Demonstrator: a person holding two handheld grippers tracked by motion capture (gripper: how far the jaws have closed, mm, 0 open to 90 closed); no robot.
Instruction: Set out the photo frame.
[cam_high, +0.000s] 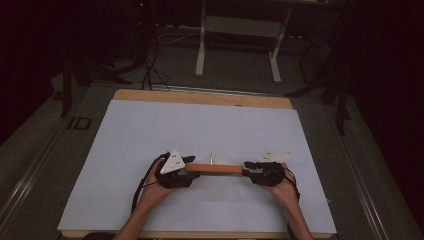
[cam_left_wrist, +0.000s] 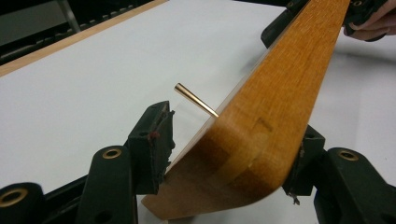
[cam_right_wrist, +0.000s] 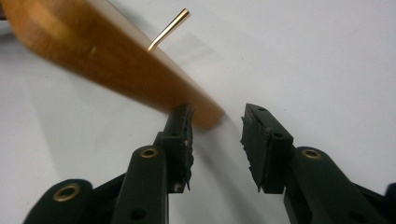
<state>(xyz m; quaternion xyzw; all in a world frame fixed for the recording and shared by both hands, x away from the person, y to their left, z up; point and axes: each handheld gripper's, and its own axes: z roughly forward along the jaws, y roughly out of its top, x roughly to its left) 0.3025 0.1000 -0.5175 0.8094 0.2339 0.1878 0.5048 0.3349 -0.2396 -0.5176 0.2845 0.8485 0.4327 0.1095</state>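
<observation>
Left gripper (cam_left_wrist: 224, 154) clamps near end of wooden board (cam_left_wrist: 275, 107), edge-on between jaws | right gripper (cam_right_wrist: 217, 140) parted, holding nothing, board's far end just beyond one pad | brass pin (cam_left_wrist: 196, 100) base hidden behind board | board top cut off.

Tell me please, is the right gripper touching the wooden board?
Cannot tell. In the right gripper view the right gripper has open jaws; the wooden board ends beside one finger, with no plain gap or contact, and stands clear of the other.
</observation>
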